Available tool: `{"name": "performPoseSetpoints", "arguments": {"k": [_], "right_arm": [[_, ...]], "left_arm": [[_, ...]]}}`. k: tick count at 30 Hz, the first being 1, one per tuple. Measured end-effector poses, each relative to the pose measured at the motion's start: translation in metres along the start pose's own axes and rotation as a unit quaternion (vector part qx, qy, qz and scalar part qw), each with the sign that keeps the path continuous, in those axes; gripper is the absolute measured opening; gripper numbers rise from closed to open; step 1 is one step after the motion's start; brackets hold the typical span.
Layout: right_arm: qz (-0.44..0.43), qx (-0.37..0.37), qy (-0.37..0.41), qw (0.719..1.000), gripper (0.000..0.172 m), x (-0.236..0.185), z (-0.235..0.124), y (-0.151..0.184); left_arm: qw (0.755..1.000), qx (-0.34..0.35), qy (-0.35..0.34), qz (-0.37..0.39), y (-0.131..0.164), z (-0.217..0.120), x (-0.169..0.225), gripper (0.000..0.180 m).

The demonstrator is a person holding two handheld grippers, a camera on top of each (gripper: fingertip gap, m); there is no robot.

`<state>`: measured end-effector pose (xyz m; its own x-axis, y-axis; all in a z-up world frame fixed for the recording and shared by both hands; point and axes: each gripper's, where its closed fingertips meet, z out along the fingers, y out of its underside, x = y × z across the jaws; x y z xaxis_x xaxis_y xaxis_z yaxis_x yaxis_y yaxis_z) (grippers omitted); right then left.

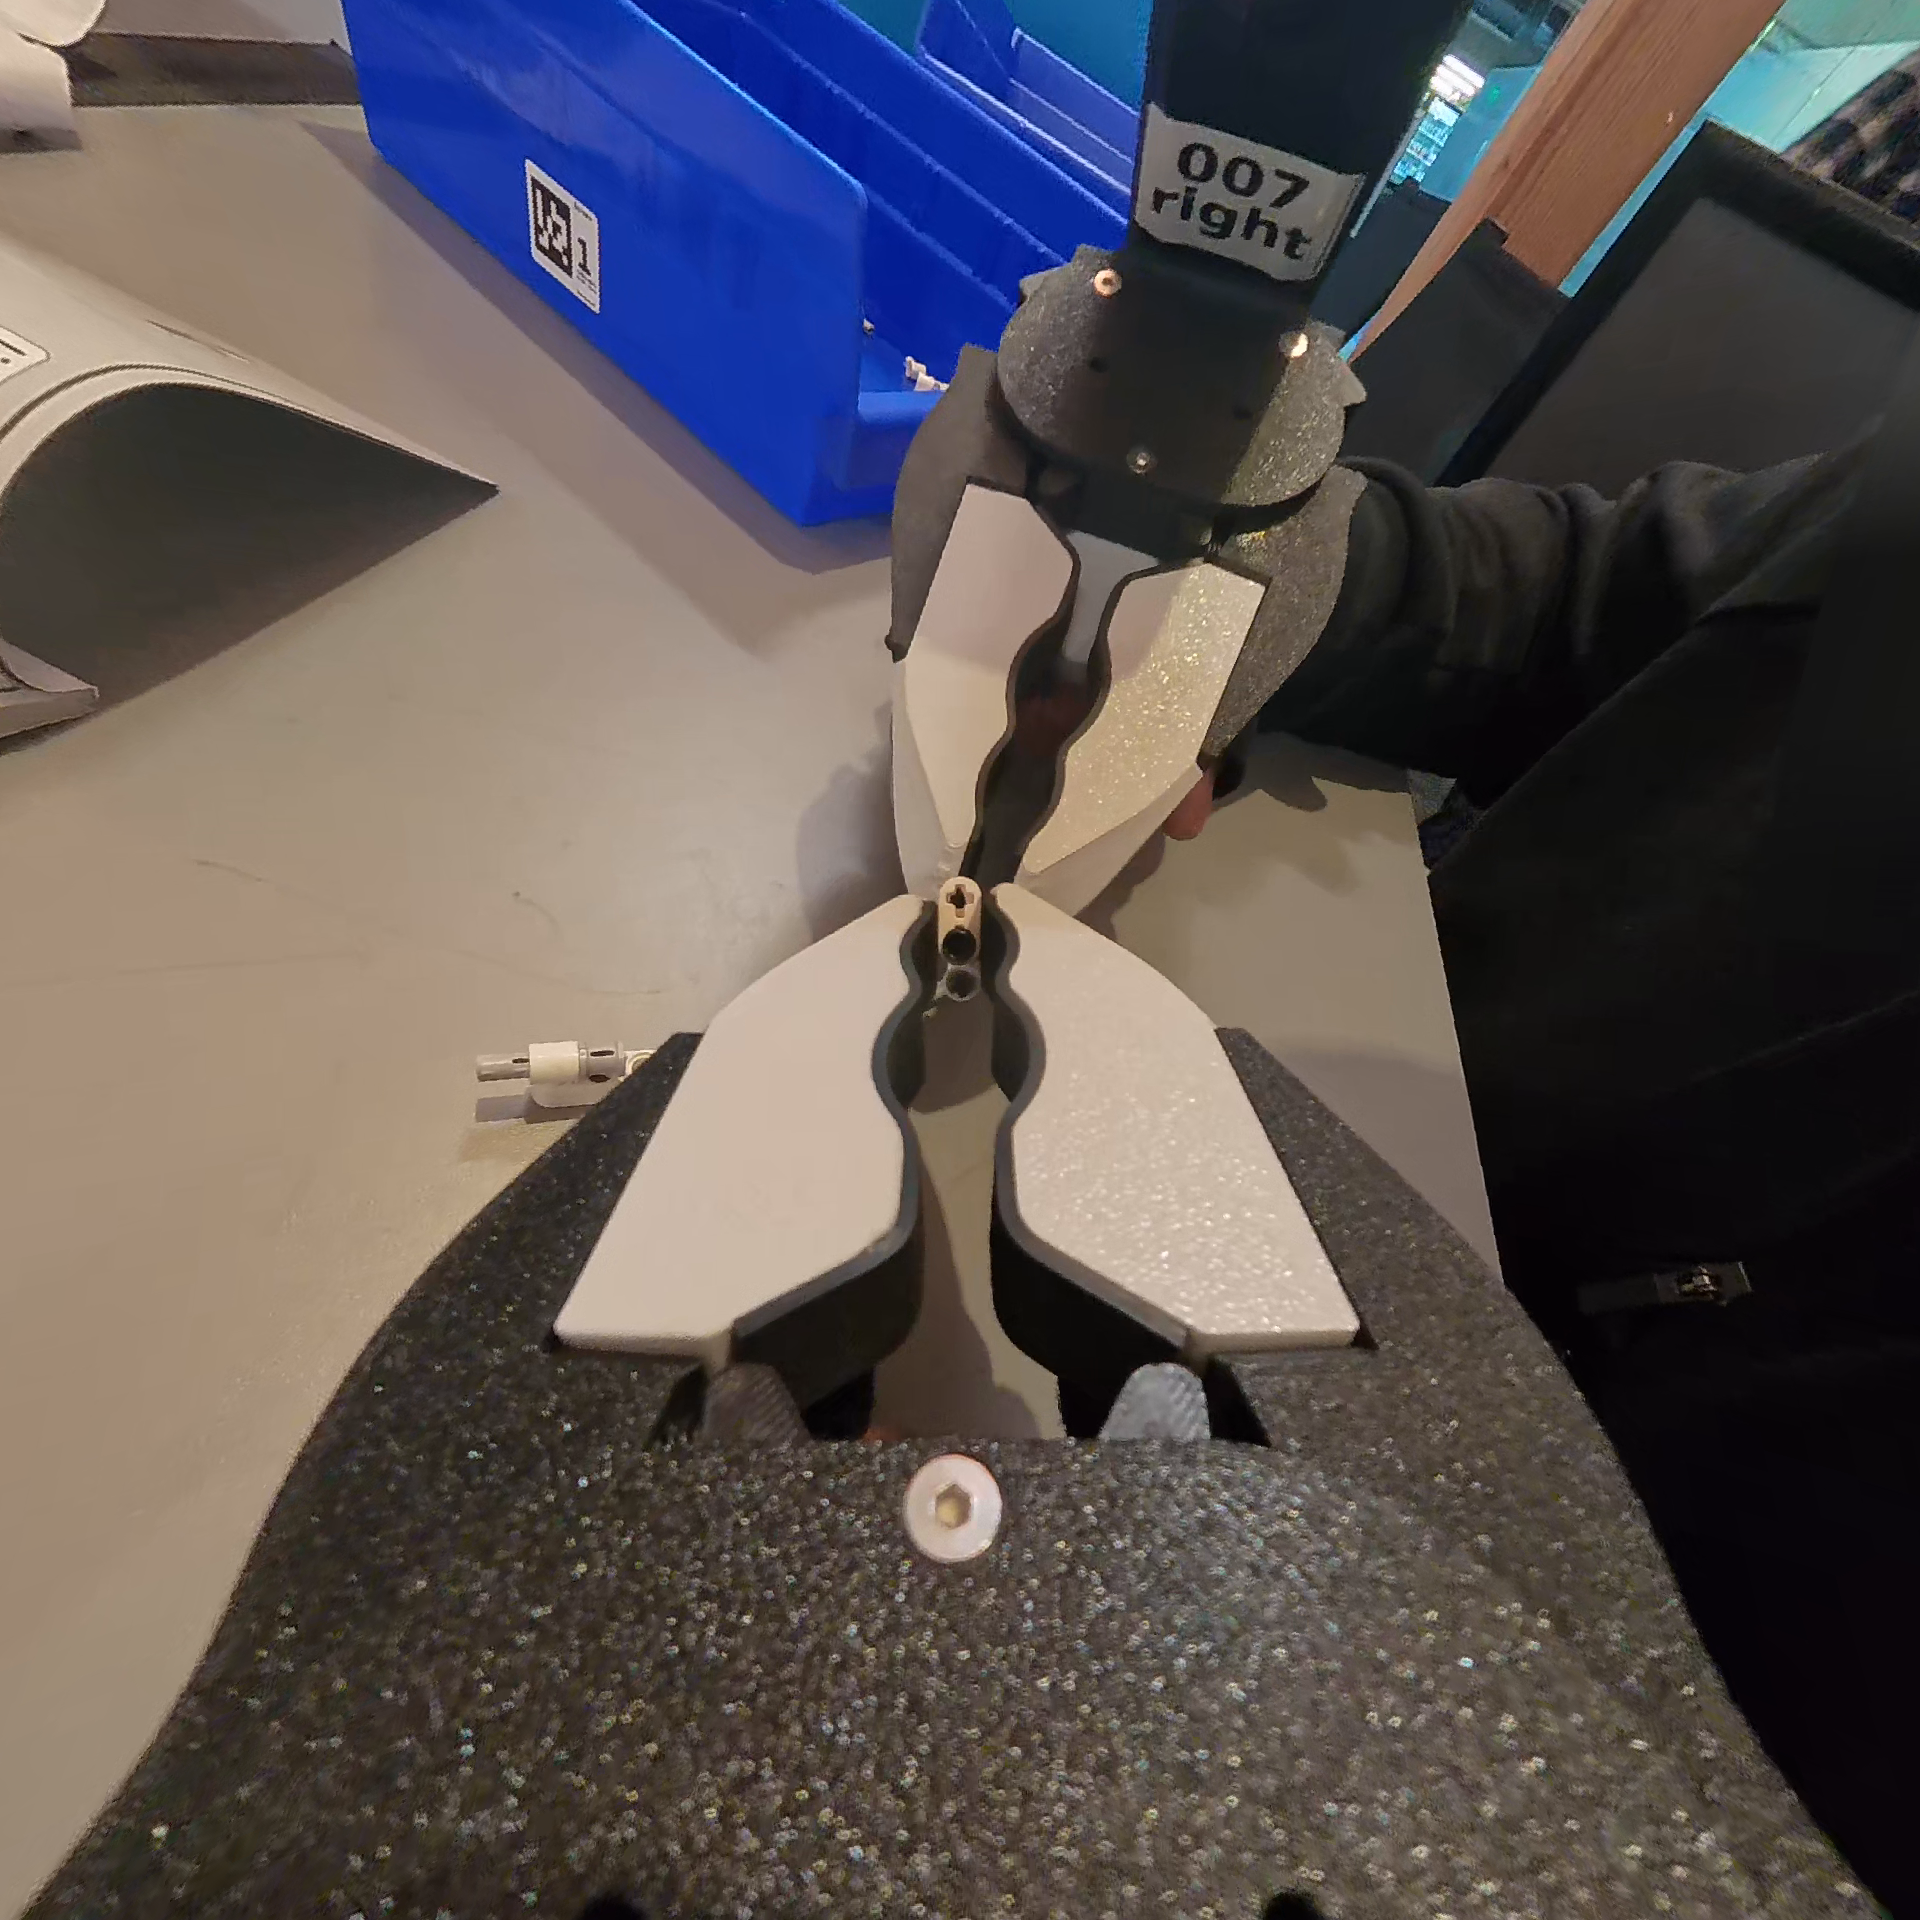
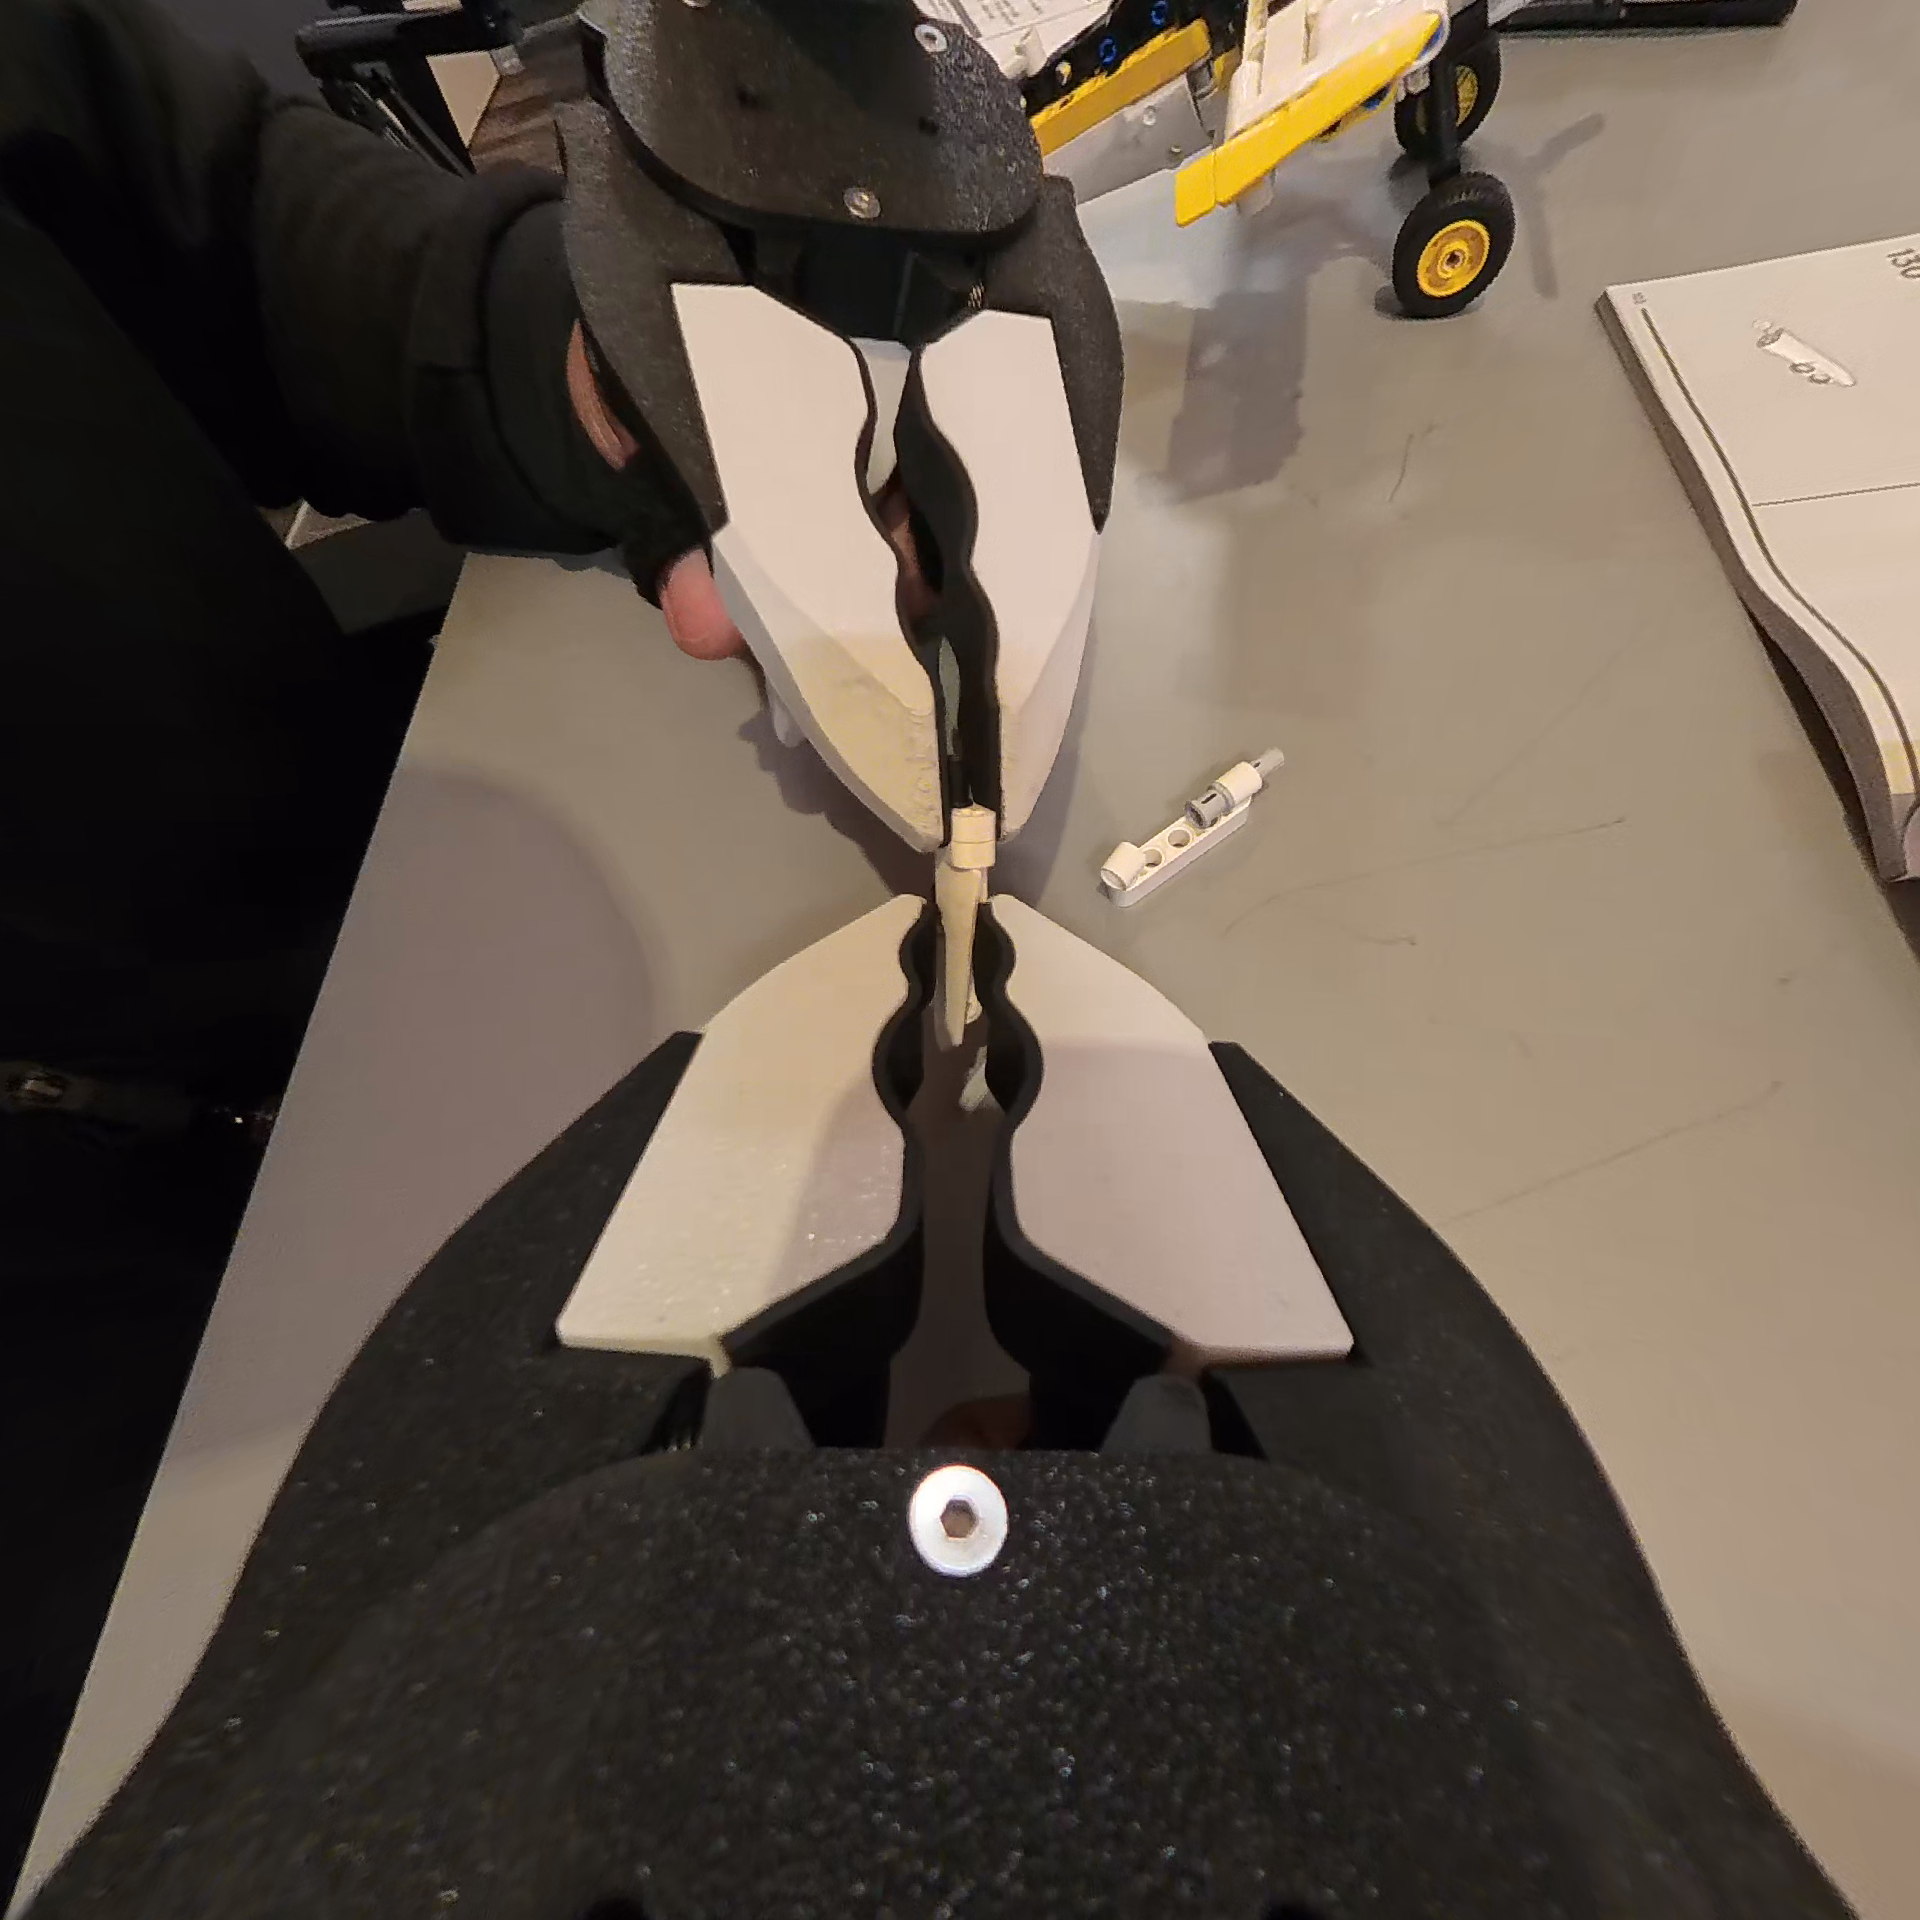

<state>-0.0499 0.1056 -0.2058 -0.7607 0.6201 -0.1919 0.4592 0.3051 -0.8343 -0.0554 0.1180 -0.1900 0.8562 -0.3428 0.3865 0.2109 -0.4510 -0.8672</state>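
Held cream connector at centre of the left wrist view, clamped in left gripper, pads tight on both sides. Met, tip to tip at 12 o'clock, right gripper. Seen from the right wrist view: right gripper's narrow jaws closed on thin cream beam, edge-on, far end touching the connector.

Hovered over matte grey table, scuffed with faint dark marks. Left white beam with grey pin lying flat at 2 o'clock of the right gripper's tips, apart from both grippers. Found open booklet at 3 o'clock, printed lines and small drawing too small to read. Stood yellow-and-white model plane on black-and-yellow wheels at 1 o'clock.

In the left wrist view, kept blue bin at 11 o'clock, white square-code sticker on its wall. Carried white printed label on the right gripper's black body. Showed wooden post and dark screen at 1 to 2 o'clock, black sleeve at 3.
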Motion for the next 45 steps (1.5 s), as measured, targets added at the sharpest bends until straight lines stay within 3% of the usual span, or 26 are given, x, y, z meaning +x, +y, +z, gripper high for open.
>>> {"name": "performPoseSetpoints", "arguments": {"k": [18,22,29,40,45], "right_arm": [[-0.016,-0.006,0.028,0.999,0.004,0.007,-0.003,0.001],[-0.001,-0.068,0.045,0.997,0.004,0.021,-0.016,0.017],[0.003,-0.178,0.052,0.983,0.005,0.024,-0.025,0.048],[-0.027,-0.163,0.081,0.983,0.012,0.024,-0.022,0.036],[-0.029,-0.174,0.052,0.983,0.012,0.002,-0.009,0.038]], "left_arm": [[1.0,0.011,-0.013,-0.017,-0.003,0.0,-0.004,0.011],[0.999,0.045,-0.006,-0.021,-0.014,-0.006,-0.003,0.018],[0.999,0.019,-0.037,0.004,-0.006,-0.002,-0.008,0.018],[0.991,0.082,-0.07,0.08,-0.024,-0.008,-0.008,0.024],[0.986,0.112,-0.092,0.085,-0.032,-0.013,-0.014,0.027]]}}
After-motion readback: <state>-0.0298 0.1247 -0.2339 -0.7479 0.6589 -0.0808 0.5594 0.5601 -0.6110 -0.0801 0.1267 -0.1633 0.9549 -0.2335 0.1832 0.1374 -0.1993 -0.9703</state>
